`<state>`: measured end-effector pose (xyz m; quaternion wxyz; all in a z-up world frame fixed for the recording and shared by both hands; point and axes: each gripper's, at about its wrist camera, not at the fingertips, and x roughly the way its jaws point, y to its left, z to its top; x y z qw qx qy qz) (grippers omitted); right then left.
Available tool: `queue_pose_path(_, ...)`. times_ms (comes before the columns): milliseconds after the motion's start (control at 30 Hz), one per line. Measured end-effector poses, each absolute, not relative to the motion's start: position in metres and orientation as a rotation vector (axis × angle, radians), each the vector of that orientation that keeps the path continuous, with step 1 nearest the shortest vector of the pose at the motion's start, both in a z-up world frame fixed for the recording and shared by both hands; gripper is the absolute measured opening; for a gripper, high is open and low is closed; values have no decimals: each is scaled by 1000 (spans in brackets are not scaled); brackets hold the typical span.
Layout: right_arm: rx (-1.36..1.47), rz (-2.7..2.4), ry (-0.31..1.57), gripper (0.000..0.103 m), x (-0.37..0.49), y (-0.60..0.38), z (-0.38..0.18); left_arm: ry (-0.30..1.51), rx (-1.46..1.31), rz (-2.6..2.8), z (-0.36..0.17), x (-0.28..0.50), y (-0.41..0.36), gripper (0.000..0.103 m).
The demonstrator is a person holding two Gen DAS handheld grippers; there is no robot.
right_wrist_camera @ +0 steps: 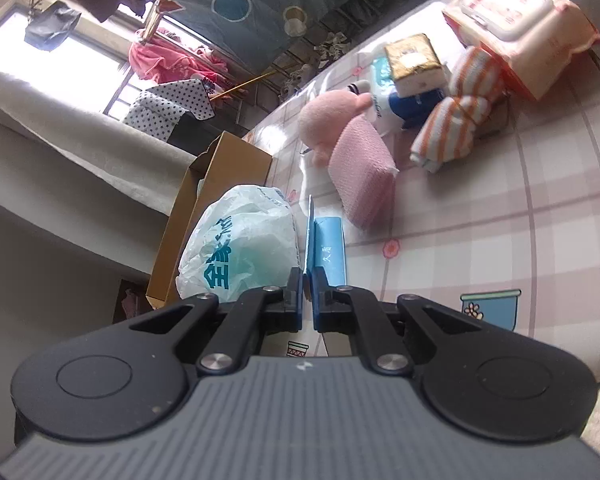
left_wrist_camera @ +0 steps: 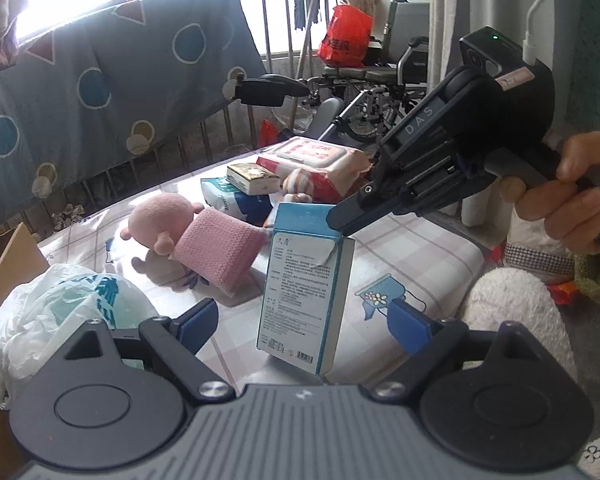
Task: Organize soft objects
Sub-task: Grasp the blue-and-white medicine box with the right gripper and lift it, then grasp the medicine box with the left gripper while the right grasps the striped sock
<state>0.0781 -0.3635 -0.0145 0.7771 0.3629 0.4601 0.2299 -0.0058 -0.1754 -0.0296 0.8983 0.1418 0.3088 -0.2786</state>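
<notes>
Right claw (right_wrist_camera: pixel 307 280) pinches the blue box's (left_wrist_camera: pixel 306 280) top flap: thin card, light, likely to bend. Left claw (left_wrist_camera: pixel 304 322) spread wide, box between, untouched. Pink plush (left_wrist_camera: pixel 160 224) at ten o'clock.

Blue box (left_wrist_camera: pixel 306 292) in right hand-held gripper (left_wrist_camera: pixel 336 220)

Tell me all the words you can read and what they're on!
"DAS": on the right gripper, which pinches the blue box's flap.
Box back print and barcode: too small.
Plastic bag: big teal Chinese letters, unclear.
Wipes pack: blurred.
</notes>
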Motion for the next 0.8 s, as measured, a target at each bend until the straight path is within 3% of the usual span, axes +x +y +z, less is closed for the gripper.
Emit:
queue_pose_path(300,936,417,1084,9,78,-407,-79,725,385,-612,-61,9,-203,93)
queue_pose_path(367,943,401,1101,15,83,-414,-90,733,419,-608,-67,12,-211,93)
queue_pose_path(433,951,401,1099,32,86,-419,-98,741,461,-601,-73,19,-222,93)
queue_pose_path(533,950,416,1083,45,89,-423,-103,759,500,-598,-80,32,-236,93)
queue_pose_path(800,975,466,1014,51,101,-436,-108,845,557,-600,-104,68,-262,92)
